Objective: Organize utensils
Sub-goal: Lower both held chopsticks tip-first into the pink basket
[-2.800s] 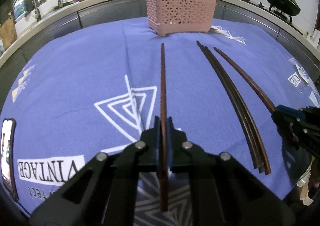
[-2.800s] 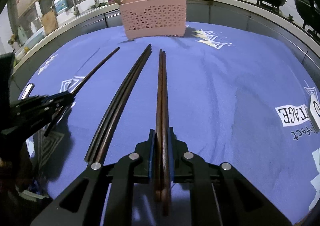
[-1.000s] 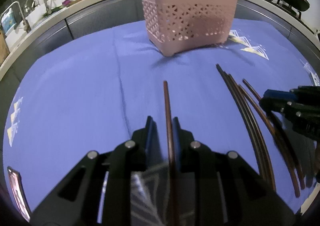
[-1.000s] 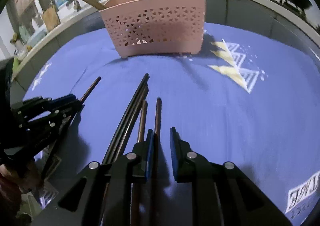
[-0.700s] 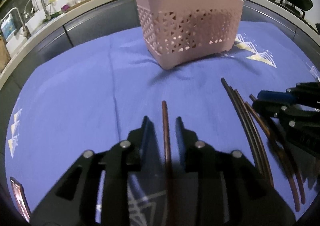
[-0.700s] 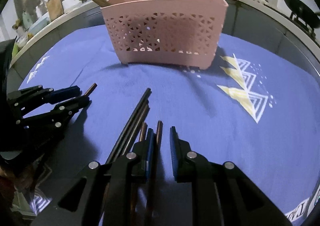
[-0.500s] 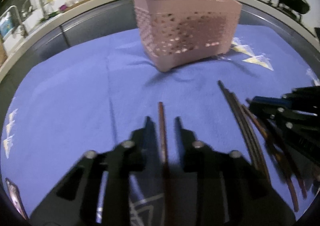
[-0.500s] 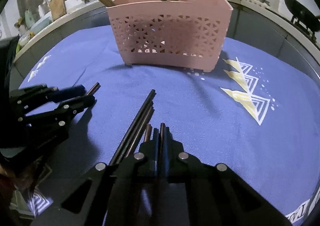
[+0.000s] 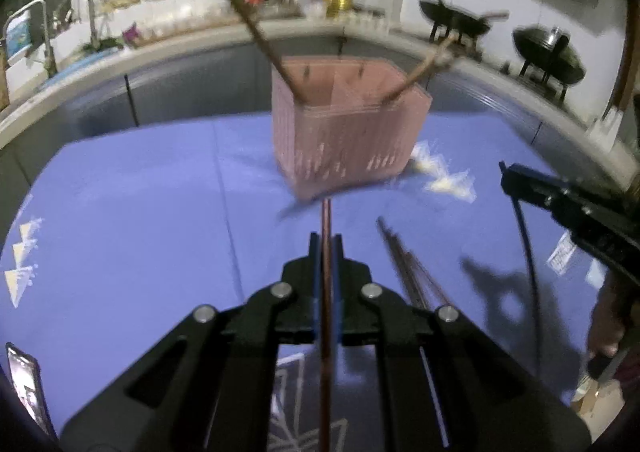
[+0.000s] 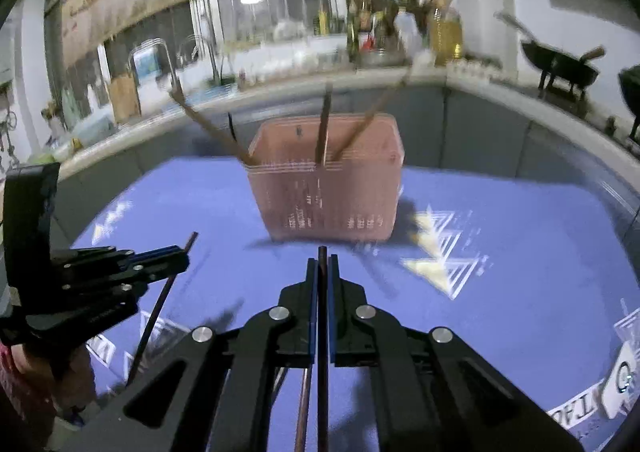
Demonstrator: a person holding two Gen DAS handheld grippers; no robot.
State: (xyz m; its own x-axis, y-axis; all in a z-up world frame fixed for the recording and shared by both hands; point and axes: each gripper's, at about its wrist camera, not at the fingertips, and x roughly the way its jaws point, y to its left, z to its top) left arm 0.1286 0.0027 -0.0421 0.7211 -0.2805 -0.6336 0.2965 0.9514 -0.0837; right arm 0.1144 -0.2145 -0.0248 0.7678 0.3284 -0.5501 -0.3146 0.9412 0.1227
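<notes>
At the left of my right wrist view, the left gripper (image 10: 182, 258) is clenched on a dark chopstick (image 10: 160, 300) whose rear end slants down toward the lower left. At centre, my right gripper (image 10: 322, 272) grips another chopstick (image 10: 322, 392) pointing at the pink basket (image 10: 332, 203), which stands upright on the blue cloth (image 10: 500, 260). In the left wrist view, loose chopsticks (image 9: 404, 268) lie on the cloth right of centre.

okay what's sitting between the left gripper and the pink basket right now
Only bare blue cloth. In the left wrist view, the left gripper holds a chopstick pointing toward the pink basket; nothing lies between.
</notes>
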